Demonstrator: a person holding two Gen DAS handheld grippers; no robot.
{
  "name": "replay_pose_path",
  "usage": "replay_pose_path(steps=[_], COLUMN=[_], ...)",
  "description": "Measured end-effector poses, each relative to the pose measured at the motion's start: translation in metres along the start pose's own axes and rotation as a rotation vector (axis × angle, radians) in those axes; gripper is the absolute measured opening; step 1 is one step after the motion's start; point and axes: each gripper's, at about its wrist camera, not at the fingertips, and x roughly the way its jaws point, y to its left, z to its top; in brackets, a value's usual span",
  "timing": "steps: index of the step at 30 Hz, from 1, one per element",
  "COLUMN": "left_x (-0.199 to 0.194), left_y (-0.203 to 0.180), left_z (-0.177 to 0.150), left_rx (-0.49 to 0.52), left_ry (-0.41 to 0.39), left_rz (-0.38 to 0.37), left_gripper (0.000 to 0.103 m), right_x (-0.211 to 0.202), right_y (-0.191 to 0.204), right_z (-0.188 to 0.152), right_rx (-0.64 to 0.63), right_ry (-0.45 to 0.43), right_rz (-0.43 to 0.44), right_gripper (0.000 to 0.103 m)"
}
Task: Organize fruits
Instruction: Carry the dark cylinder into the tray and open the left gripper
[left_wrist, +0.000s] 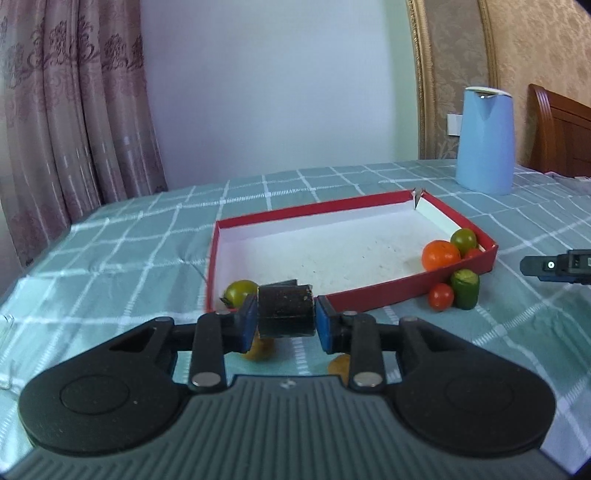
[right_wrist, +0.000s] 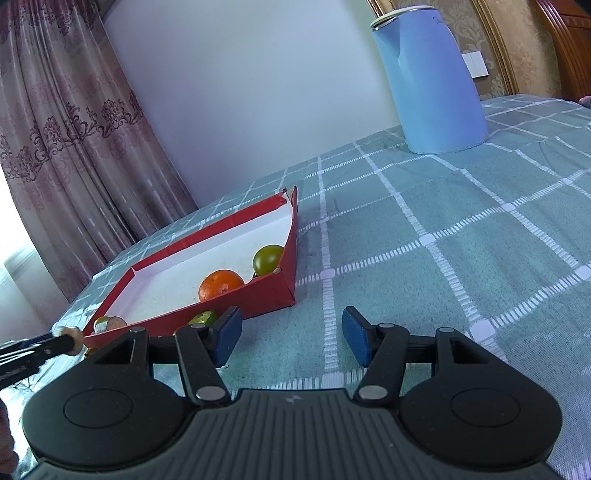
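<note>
My left gripper (left_wrist: 285, 314) is shut on a dark cylindrical fruit piece (left_wrist: 285, 308) and holds it just in front of the near left corner of a red tray (left_wrist: 373, 291) with a white floor. In the tray's right corner lie an orange (left_wrist: 440, 254), a green tomato (left_wrist: 463, 239) and a red tomato (left_wrist: 472, 253). Outside the tray lie a red tomato (left_wrist: 440, 296), a green cucumber piece (left_wrist: 465, 288), a green tomato (left_wrist: 241, 291) and yellow pieces (left_wrist: 260, 349) under the fingers. My right gripper (right_wrist: 291, 338) is open and empty over the cloth, right of the tray (right_wrist: 258, 299).
A light blue kettle (left_wrist: 484, 140) stands on the checked green cloth (left_wrist: 129, 251) behind the tray, and shows in the right wrist view (right_wrist: 428, 77). A curtain (left_wrist: 70, 110) hangs at the left. The right gripper's tip (left_wrist: 554, 266) shows at the right edge.
</note>
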Motion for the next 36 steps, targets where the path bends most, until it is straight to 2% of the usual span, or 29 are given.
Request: replay_pose_path(steps=[3,12,19,25,32,34,36], left_x=[0.012,0.045,0.085,0.107,0.108,0.100,0.088], left_y=[-0.009,-0.029,-0.023,-0.007,0.000,0.000,0.000], left_z=[0.003,0.041,0.057,0.059,0.053,0.054,0.054], left_rx=[-0.019,-0.048,-0.075,-0.119,-0.137,-0.140,-0.138], left_ry=[0.014,-0.039,0.001,0.045,0.053,0.040,0.023], left_rz=[0.008,0.039,0.102,0.137,0.161,0.159,0.159], left_gripper=[0.030,0.030,0.030,0.030,0.031,0.041,0.043], right_x=[0.000,0.000,0.000,0.000,0.001,0.001,0.001], right_y=[0.000,-0.001,-0.001,-0.002,-0.002,-0.002,-0.002], right_z=[0.000,0.000,0.000,0.000,0.000,0.000,0.000], right_rx=[0.001,0.002,0.004,0.006,0.007,0.007,0.007], right_ry=[-0.003,0.001,-0.001,0.002,0.004,0.004,0.003], right_rz=[0.003,0.010,0.016,0.025,0.026,0.025,0.025], right_gripper=[0.059,0.059,0.059,0.059,0.059,0.059,0.059])
